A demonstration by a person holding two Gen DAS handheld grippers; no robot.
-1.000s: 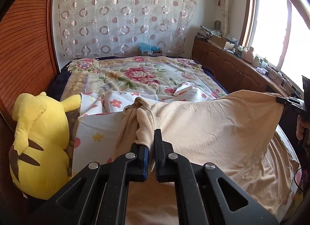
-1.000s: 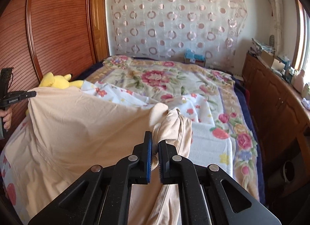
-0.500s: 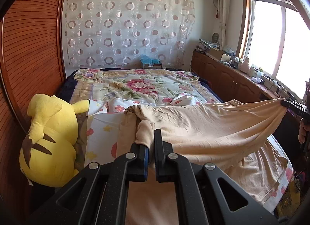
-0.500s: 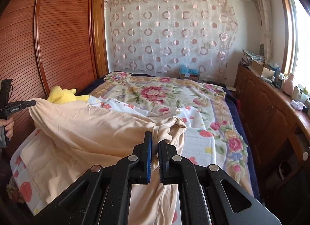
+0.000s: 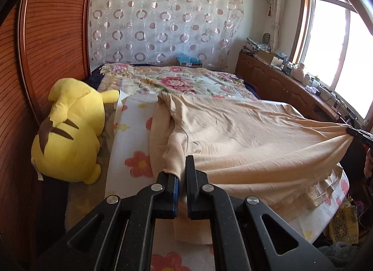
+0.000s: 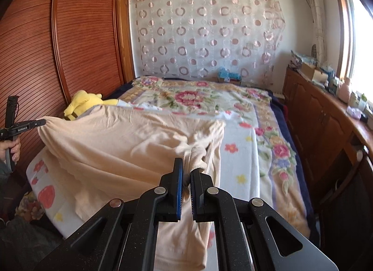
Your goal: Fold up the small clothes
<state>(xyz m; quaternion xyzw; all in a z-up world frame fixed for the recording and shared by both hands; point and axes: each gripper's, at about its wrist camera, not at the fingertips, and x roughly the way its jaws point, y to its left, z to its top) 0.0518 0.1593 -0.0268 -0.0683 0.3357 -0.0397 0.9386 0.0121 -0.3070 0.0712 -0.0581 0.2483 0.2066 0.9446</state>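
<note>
A peach-coloured garment (image 5: 244, 135) lies stretched across the near end of the bed, pulled taut between both grippers. My left gripper (image 5: 182, 173) is shut on a bunched corner of it at the left side. The right gripper's tip (image 5: 356, 134) shows at the far right of the left wrist view, pinching the opposite corner. In the right wrist view the garment (image 6: 121, 149) spreads leftward from my right gripper (image 6: 185, 173), shut on a gathered fold. The left gripper (image 6: 35, 123) appears there at the far left, gripping the other corner, held by a hand (image 6: 12, 152).
A yellow plush toy (image 5: 72, 131) lies at the bed's left edge against a wooden wardrobe (image 6: 46, 49). A floral bedspread (image 6: 198, 100) covers the bed. A wooden cabinet (image 6: 326, 126) with clutter runs along the window side. A blue box (image 6: 229, 77) sits at the head.
Both grippers have drawn back toward the foot of the bed, dragging the garment with them. It now lies lower and flatter on the bed, and more of the room shows.
</note>
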